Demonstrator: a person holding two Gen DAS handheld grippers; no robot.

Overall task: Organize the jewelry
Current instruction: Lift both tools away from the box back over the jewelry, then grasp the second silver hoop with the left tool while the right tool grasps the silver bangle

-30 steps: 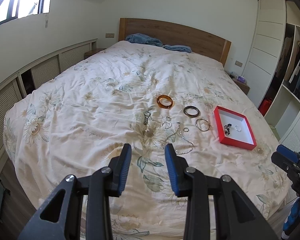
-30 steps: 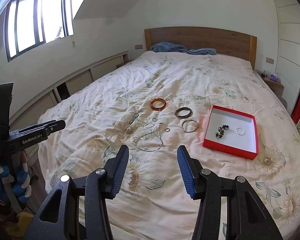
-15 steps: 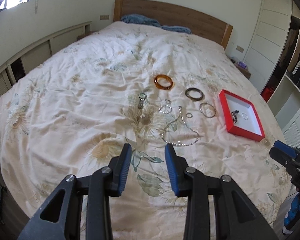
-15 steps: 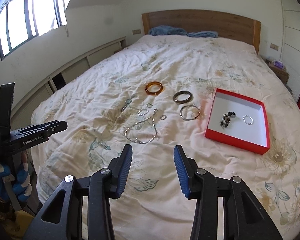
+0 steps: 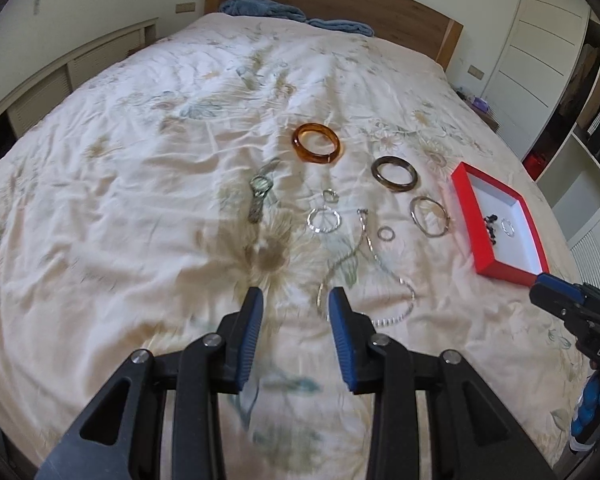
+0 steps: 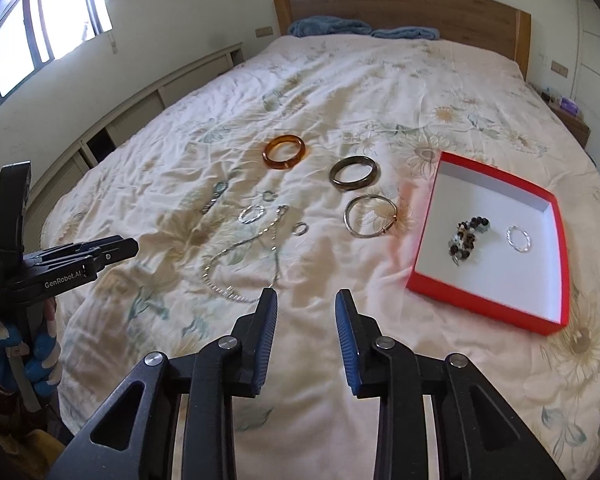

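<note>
Jewelry lies spread on the flowered bedspread: an amber bangle (image 5: 317, 143) (image 6: 285, 151), a dark bangle (image 5: 394, 173) (image 6: 354, 173), a thin metal bangle (image 6: 371, 215), a watch (image 5: 260, 194), small rings, and a silver chain necklace (image 6: 240, 264) (image 5: 364, 276). A red box (image 6: 488, 304) (image 5: 500, 268) holds a beaded bracelet (image 6: 466, 237) and a silver ring (image 6: 518, 239). My left gripper (image 5: 295, 310) is open and empty, just short of the necklace. My right gripper (image 6: 306, 308) is open and empty, near the necklace, left of the box.
The wooden headboard (image 6: 400, 8) and blue folded cloth (image 6: 328, 26) are at the far end. Low cabinets (image 6: 140, 112) run along the left wall. A wardrobe (image 5: 580, 92) stands on the right.
Both grippers have moved forward and lower toward the jewelry. Both stay open and empty. The jewelry has not moved.
</note>
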